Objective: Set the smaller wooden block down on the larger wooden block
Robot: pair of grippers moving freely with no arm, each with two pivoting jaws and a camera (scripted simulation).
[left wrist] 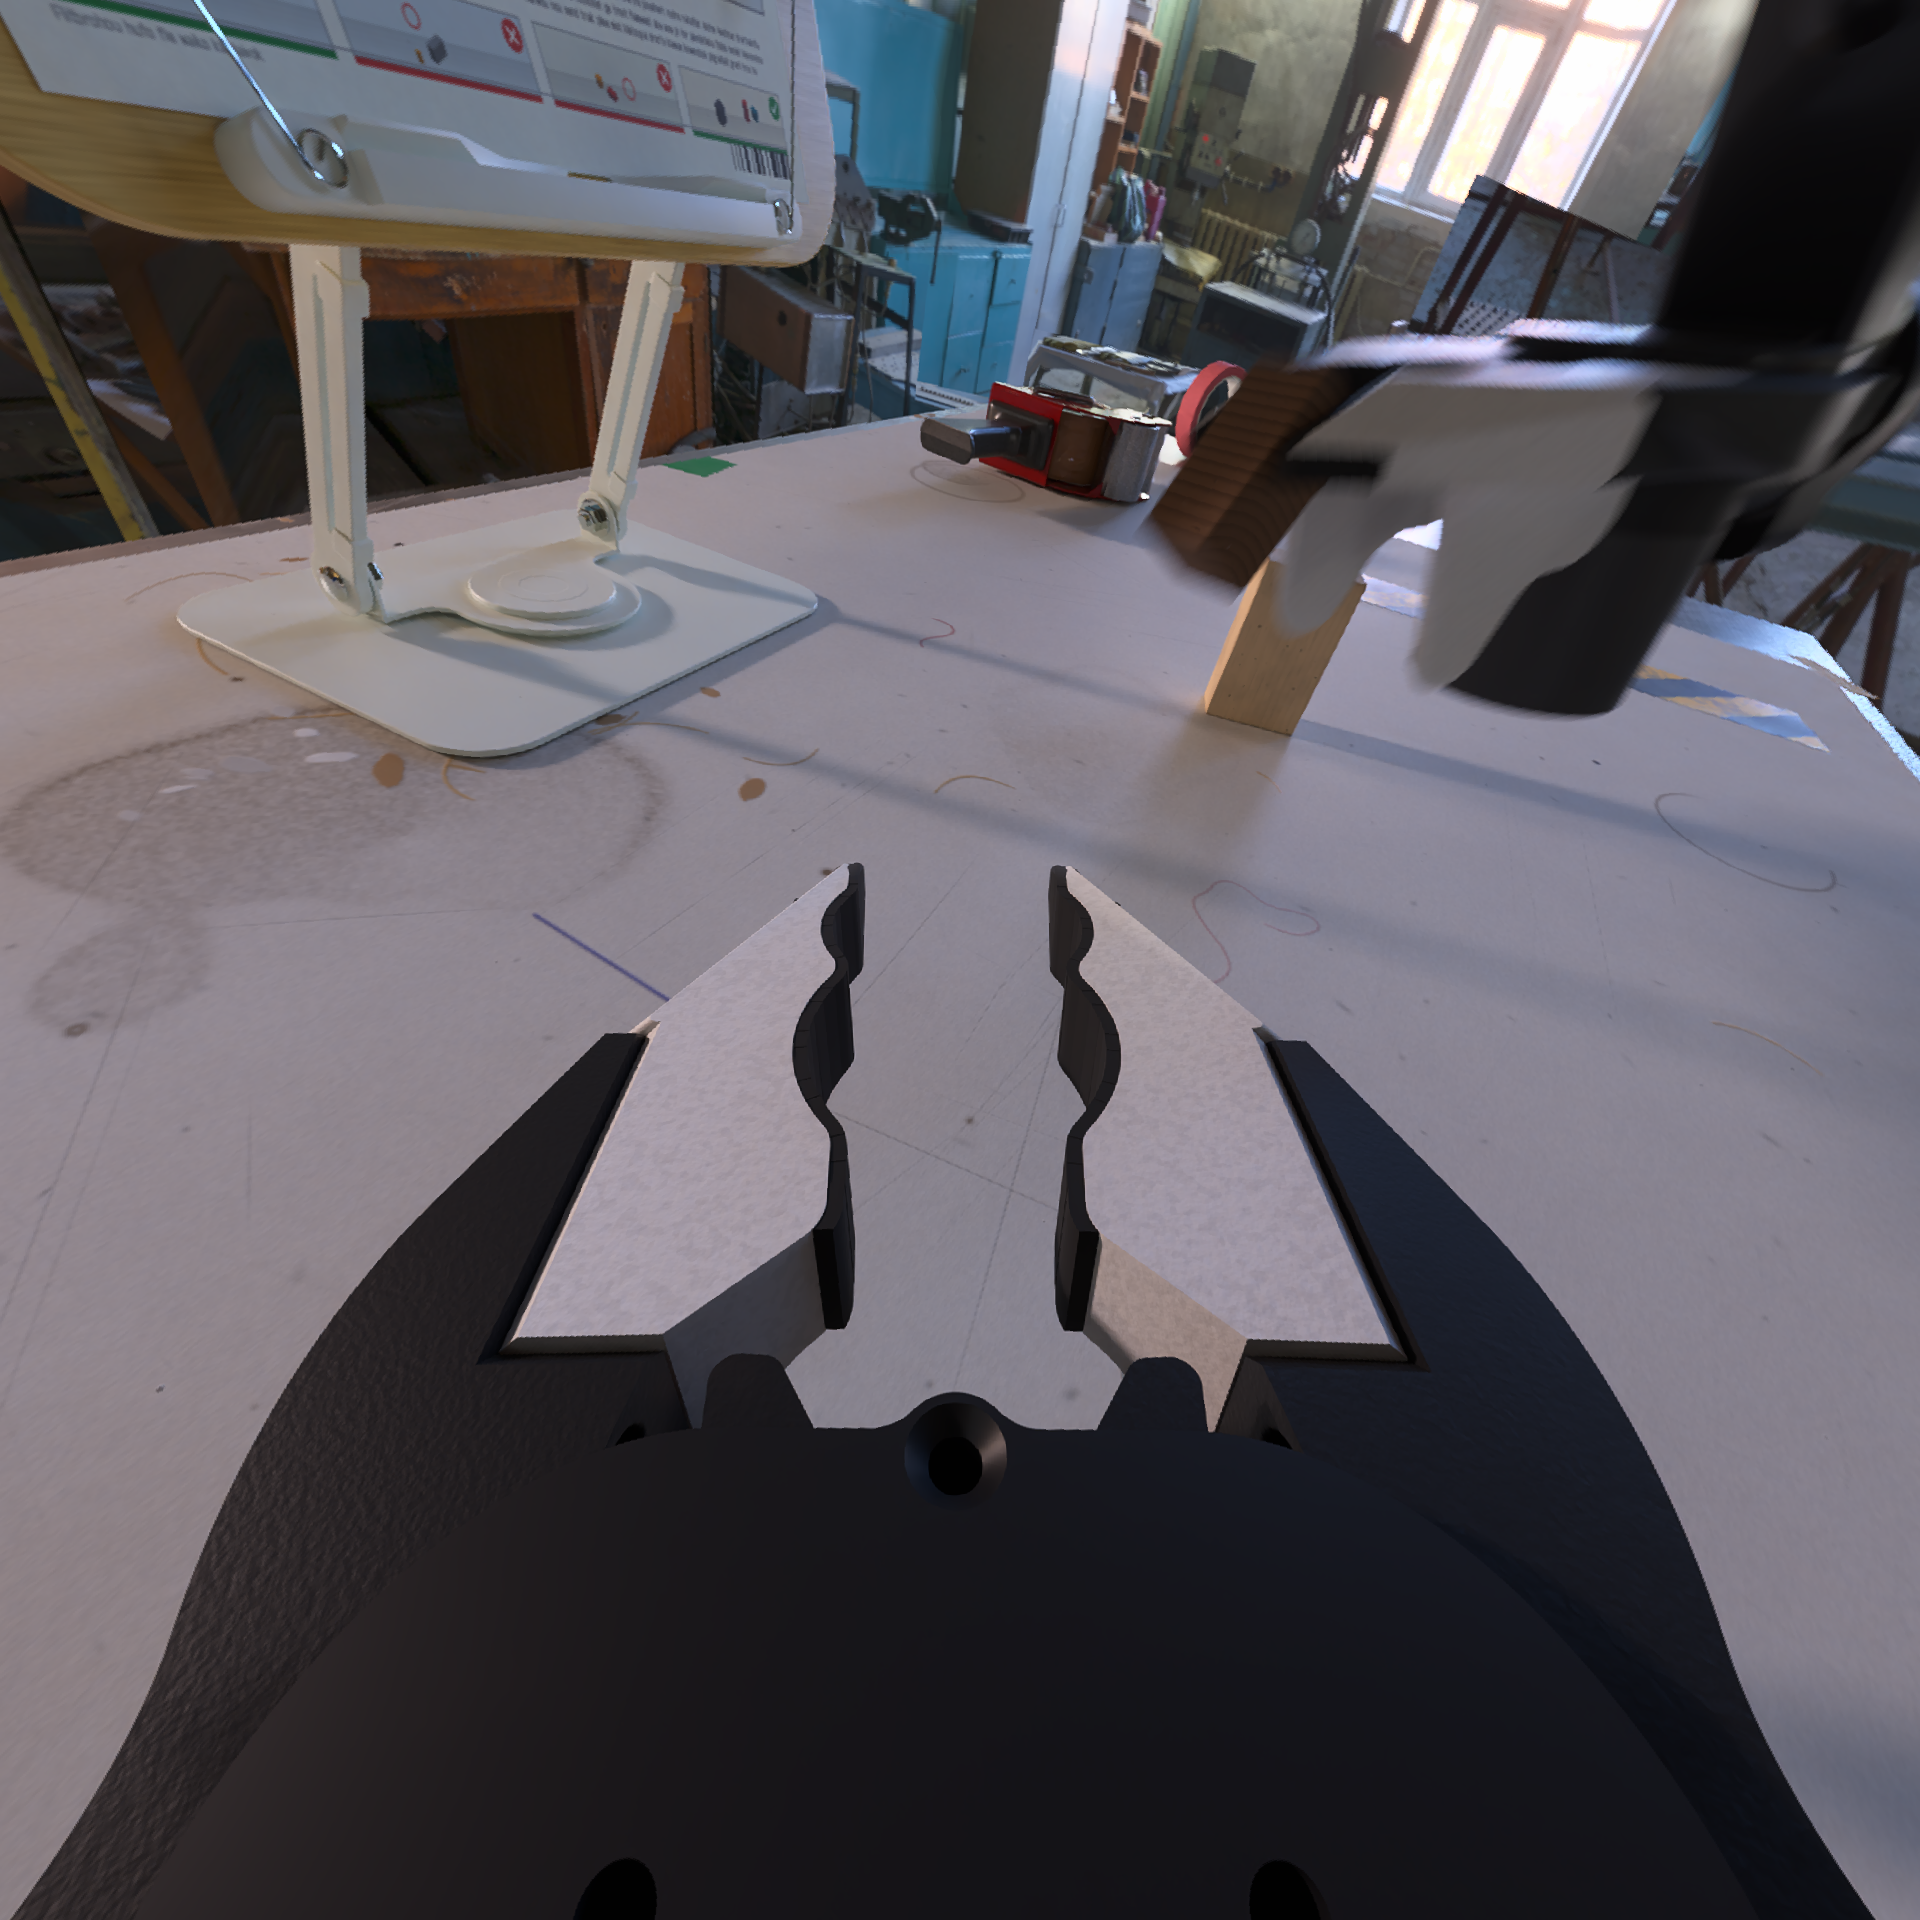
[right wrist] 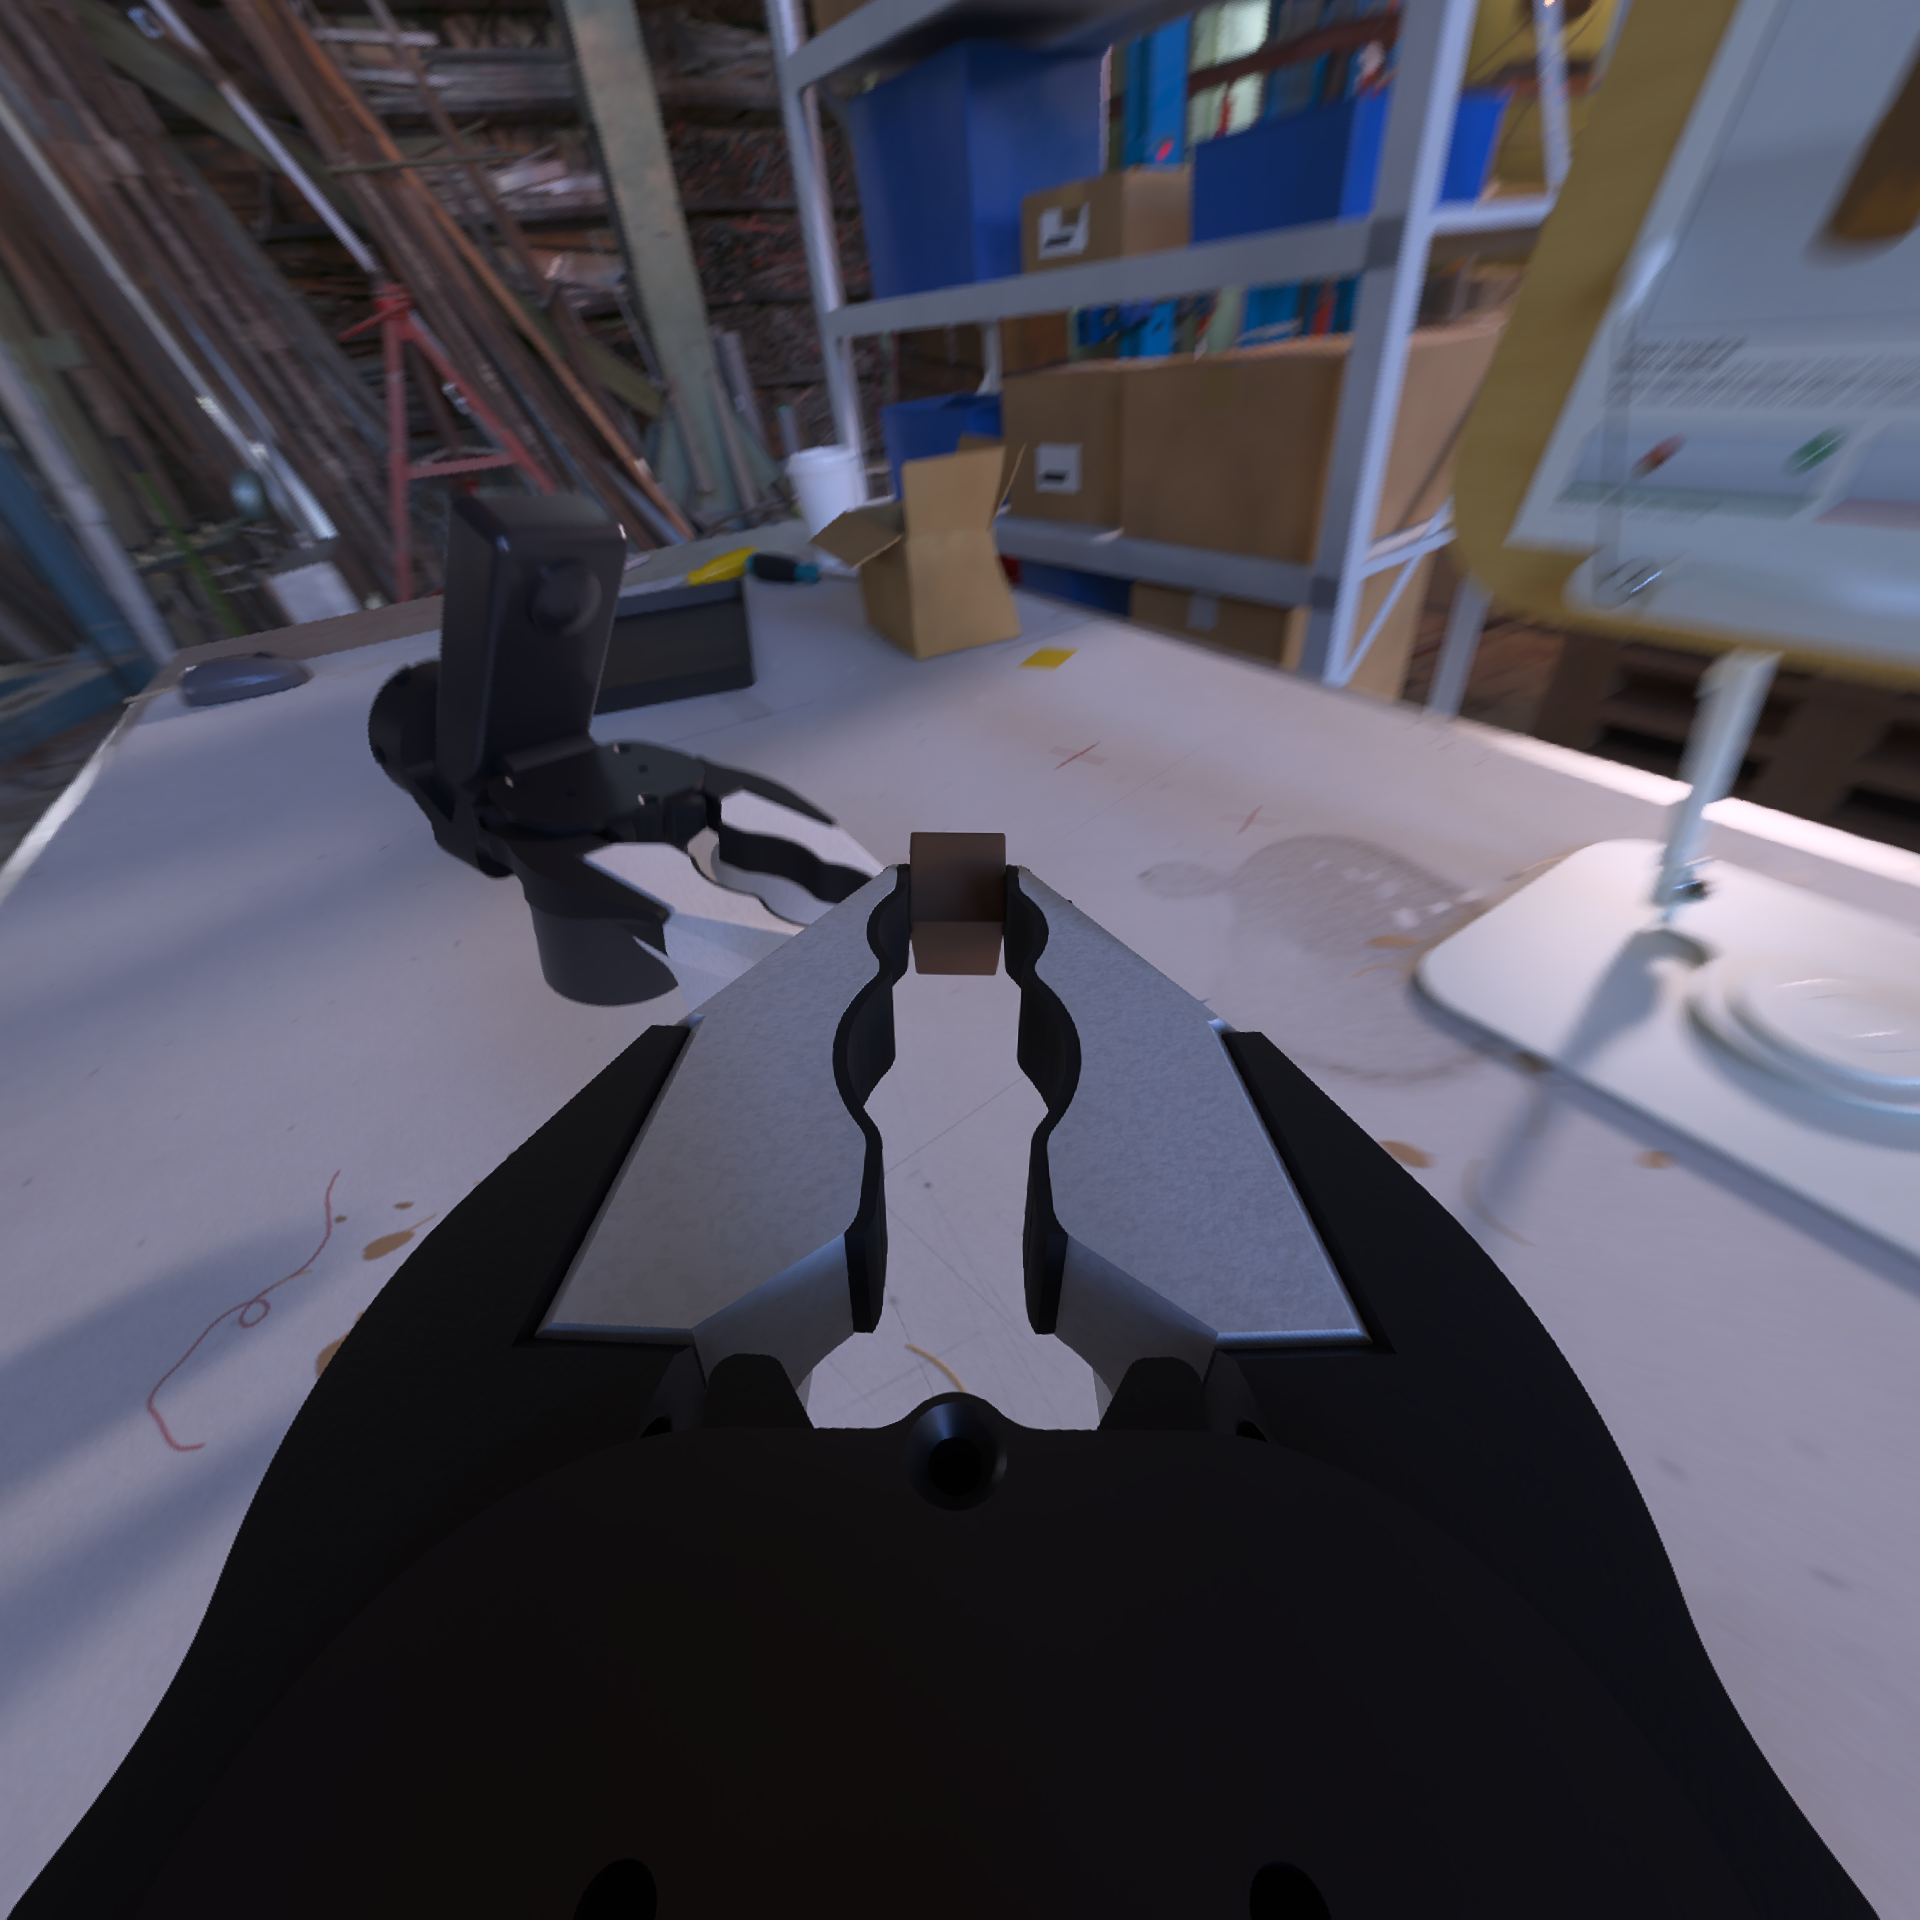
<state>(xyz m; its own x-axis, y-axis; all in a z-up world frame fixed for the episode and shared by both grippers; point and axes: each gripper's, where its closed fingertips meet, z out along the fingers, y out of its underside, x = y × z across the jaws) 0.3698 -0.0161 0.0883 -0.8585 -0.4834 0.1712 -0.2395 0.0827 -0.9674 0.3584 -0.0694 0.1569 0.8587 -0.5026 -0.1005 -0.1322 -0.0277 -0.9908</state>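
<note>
My right gripper (right wrist: 956, 883) is shut on a dark brown wooden block (right wrist: 956, 904), pinched between its fingertips. In the left wrist view this gripper (left wrist: 1320, 436) hangs at the upper right and is blurred. It holds the dark block (left wrist: 1236, 478) tilted, just above a pale wooden block (left wrist: 1273, 665) that stands on the white table (left wrist: 935, 769). A white finger hides part of the pale block's top. The pale block does not show in the right wrist view. My left gripper (left wrist: 956, 883) is open and empty, low over the table; it also shows in the right wrist view (right wrist: 800, 842).
A white stand (left wrist: 499, 634) holding a board with a printed sheet stands at the left, its base also in the right wrist view (right wrist: 1714, 1018). A red and metal tool (left wrist: 1060, 442) and a red tape roll (left wrist: 1210, 400) lie at the far edge. A cardboard box (right wrist: 935, 571) sits farther off.
</note>
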